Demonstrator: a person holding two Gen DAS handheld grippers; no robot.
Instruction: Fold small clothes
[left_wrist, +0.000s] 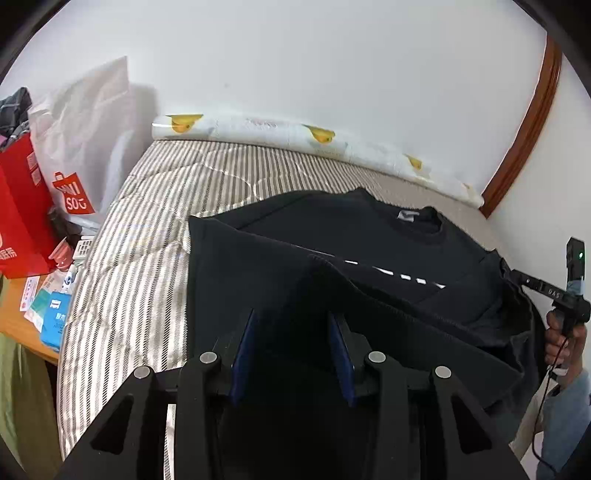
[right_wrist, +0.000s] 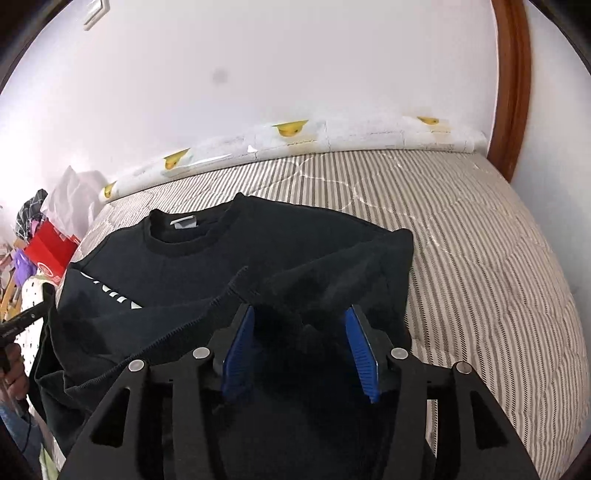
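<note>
A black sweatshirt (left_wrist: 351, 236) lies on the striped bed (left_wrist: 155, 221), collar toward the wall at twelve o'clock, with a small grey-white neck label (right_wrist: 183, 222) whose print is too small to read. White lettering (left_wrist: 391, 275) runs across the chest, but the folded-over hem covers most of it and no word can be made out.

The left gripper (left_wrist: 291, 332) has its blue fingers (left_wrist: 243, 347) apart, with dark cloth bunched between them; whether the pads still press on it cannot be told. The right gripper (right_wrist: 301, 332) also has its fingers (right_wrist: 360, 350) spread, the fabric lying loosely in the gap and clear of the pad at three o'clock.

In the left wrist view the other handle, at three o'clock, carries small white letters that seem to read "DAS" (left_wrist: 553, 292), with a green light (left_wrist: 580, 254) above and a hand (left_wrist: 561, 332) round the grip. At nine o'clock a white bag (left_wrist: 74, 192) shows a red "MINISO" logo, beside a red bag (left_wrist: 22, 206) with white characters, partly cut off. Blue-and-white packets (left_wrist: 55, 317) on the tabletop carry print too small to read.
</note>
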